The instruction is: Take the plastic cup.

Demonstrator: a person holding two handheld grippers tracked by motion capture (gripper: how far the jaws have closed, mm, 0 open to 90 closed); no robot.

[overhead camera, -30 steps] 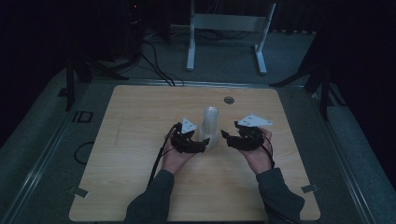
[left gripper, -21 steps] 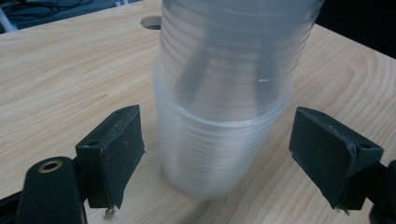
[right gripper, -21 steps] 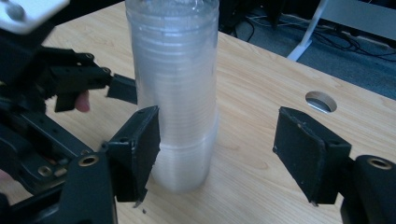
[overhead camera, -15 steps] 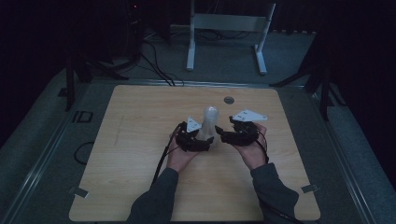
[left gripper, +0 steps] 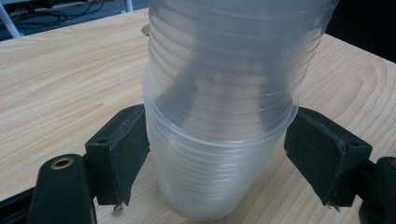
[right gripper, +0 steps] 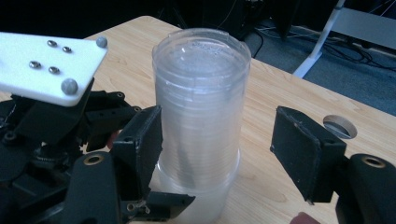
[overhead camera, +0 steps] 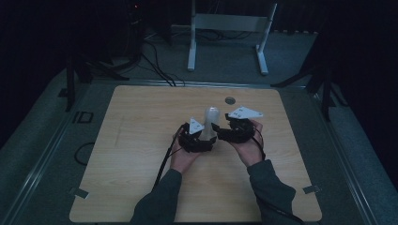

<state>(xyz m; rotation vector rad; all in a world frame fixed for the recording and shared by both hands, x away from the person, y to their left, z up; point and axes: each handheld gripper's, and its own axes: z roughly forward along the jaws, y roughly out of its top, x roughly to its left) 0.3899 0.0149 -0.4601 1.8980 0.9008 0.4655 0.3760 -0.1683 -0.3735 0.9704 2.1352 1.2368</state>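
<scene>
A pale wooden tabletop (overhead camera: 141,140) with a round cable hole (overhead camera: 229,100) near its far edge carries the whole scene, and beyond it a white metal stand (overhead camera: 225,28) rests on the dark floor. At the middle of the tabletop stands the stack of clear plastic cups (overhead camera: 210,123), upright, mouth down, with one wider cup at the bottom and the rest rising as a tight column out of it. The person's two forearms come in from the near edge and bracket it. The left gripper (left gripper: 217,154) sits low at the base of the stack; its jaws have just been closing with the bottom cup between them, the left pad meeting the cup wall and the right pad at the flared rim, so by the look of it the gripper is grasping the bottom cup, though only lightly. The right gripper (right gripper: 217,149) is higher up, released: its jaws straddle the column, one close beside the wall, the other well apart from it. Judging from this, the work of pulling a cup off the stack is at its start: the base is being steadied and the upper hand is in place, while clamping the upper cups and lifting them free are not yet done.
</scene>
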